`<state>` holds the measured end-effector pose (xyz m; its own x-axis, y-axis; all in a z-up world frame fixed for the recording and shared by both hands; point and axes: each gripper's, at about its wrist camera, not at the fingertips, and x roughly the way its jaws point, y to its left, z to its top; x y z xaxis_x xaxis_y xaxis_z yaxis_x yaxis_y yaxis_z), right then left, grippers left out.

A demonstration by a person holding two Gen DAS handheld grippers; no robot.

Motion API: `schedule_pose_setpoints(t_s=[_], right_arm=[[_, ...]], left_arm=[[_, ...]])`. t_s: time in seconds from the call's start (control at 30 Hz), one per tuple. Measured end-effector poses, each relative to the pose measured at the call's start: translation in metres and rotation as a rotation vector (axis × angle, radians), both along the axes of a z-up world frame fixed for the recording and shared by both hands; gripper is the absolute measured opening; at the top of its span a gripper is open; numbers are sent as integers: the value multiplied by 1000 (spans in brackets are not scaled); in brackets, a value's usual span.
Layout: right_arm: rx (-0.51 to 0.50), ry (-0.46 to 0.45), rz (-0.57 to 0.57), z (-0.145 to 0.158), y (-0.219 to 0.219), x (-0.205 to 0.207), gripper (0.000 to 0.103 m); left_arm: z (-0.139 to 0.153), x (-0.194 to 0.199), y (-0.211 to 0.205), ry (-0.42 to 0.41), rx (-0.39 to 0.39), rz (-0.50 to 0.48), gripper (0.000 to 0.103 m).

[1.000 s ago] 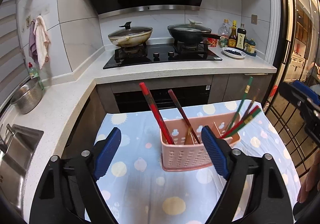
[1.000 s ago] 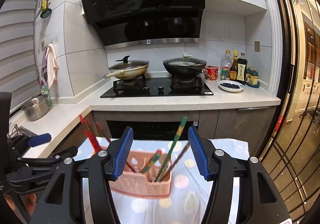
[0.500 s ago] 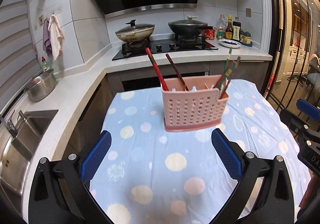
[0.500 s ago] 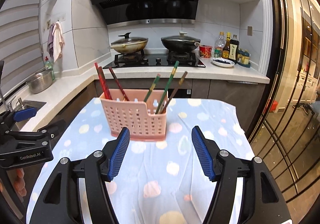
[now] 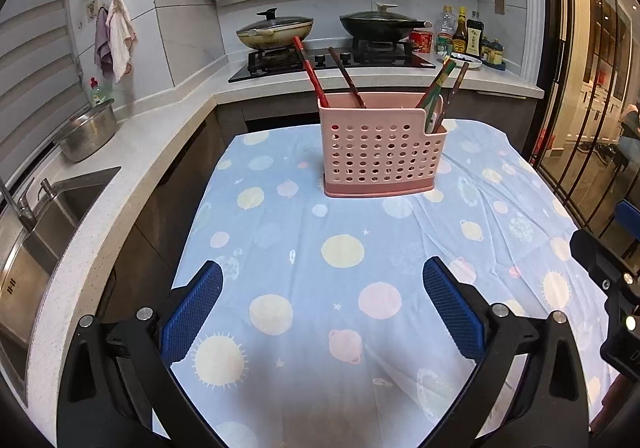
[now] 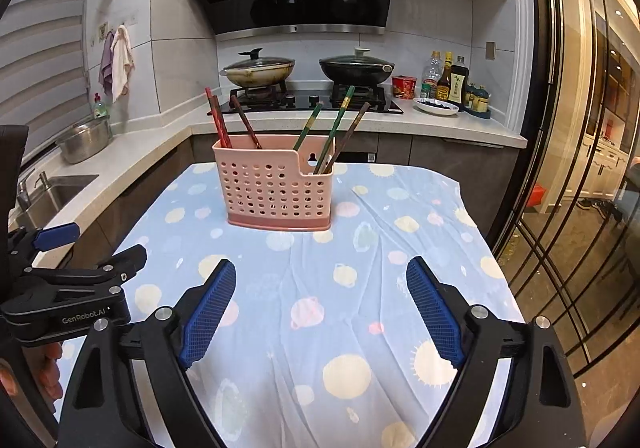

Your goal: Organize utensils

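Both grippers wide apart, nothing between the blue ribbed pads. Left gripper (image 5: 322,306) low over the near part of the pale blue tablecloth printed with planets and suns (image 5: 344,252), its pads (image 5: 192,312) well short of the holder. Right gripper (image 6: 320,314) likewise low over the near cloth, black frame filling the bottom of its view; left gripper's black body also visible at the left edge of the right wrist view.

Pink perforated plastic utensil holder (image 5: 380,152) upright on the far half of the cloth, well apart from both grippers. Red and dark brown chopsticks (image 5: 310,70) leaning leftward out of the holder's left compartment; green and brown chopsticks (image 5: 440,78) leaning rightward out of the lower-walled right compartment. Same holder (image 6: 272,188) in the right wrist view, red sticks (image 6: 218,120) at left, green ones (image 6: 340,116) at right.

Beyond the table: white stone counter (image 6: 440,124), black gas hob (image 5: 332,60) with two lidded woks, sauce bottles (image 6: 448,78) at far right, steel bowl (image 5: 86,130) and sink (image 5: 48,208) at left.
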<state>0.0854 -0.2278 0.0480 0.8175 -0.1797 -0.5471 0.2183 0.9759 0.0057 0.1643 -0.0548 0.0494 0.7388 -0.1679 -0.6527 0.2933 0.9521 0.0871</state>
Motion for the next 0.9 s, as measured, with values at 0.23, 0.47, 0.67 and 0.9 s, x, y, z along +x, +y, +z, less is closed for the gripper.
schedule_pose_setpoints(t_s=[0.23,0.47,0.67,0.9], right_arm=[[22,40,-7,-16,4,-10,84],[35,60,-19,-24,1,-16,84],[57,65,-15,-28,-1,-18,86],[50,53,-17,-29,-1,-21,97]], left_arm=[[-6,-18,-2,-4,22,3,96],[-14,-25,0,11,10,4,96],[-19,-27,0,24,8,6,96],[-19,-27,0,22,8,11,96]])
